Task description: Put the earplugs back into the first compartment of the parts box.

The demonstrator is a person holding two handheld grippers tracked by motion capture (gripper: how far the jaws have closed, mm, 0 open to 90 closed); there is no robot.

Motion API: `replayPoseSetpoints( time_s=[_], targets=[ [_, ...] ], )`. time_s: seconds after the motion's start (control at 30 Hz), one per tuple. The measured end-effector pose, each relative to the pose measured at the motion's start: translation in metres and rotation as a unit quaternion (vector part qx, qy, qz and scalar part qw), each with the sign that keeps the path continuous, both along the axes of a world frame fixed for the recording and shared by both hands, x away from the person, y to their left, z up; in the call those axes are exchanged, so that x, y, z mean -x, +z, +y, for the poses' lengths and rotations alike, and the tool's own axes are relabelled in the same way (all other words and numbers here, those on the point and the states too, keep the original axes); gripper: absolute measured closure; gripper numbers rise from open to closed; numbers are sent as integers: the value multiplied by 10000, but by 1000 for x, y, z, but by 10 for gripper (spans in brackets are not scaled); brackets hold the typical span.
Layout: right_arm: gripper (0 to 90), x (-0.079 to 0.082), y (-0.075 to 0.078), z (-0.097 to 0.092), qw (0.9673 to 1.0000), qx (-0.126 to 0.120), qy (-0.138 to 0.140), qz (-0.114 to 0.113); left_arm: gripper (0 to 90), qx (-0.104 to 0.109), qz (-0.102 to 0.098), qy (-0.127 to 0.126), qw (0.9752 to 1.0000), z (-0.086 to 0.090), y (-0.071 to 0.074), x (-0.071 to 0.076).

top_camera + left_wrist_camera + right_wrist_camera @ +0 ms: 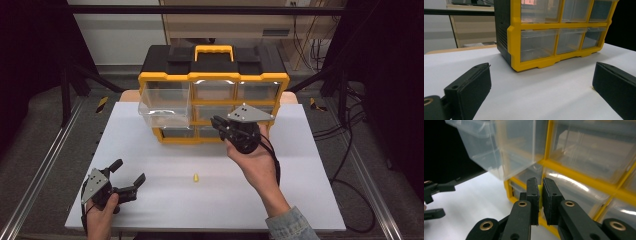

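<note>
R gripper (218, 123) raised in front of organizer (213, 80), jaws pinched on small yellow piece (540, 195). Open drawer (164, 107) at my 10 o'clock from it. L gripper (131, 174) low on surface (300, 165), jaws wide, empty. 2nd yellow piece (196, 177) on surface at its 3 o'clock.
</note>
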State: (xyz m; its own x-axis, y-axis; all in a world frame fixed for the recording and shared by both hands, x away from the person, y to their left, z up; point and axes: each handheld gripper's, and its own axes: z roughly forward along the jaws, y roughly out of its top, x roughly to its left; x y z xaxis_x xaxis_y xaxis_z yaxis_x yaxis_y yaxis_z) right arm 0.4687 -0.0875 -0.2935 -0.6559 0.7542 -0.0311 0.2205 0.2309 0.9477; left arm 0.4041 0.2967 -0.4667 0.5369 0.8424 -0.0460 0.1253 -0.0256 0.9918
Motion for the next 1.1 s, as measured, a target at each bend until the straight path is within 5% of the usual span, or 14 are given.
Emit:
replayPoseSetpoints(
  time_s=[0.63,1.1],
  targets=[
    [841,-15,65,15,9983,-230,80,-534,15,-94,-9,-24,10000,-3,0,0],
    [834,-24,78,55,9960,-503,432,-593,15,-93,-4,-29,10000,-3,1,0]
  ],
)
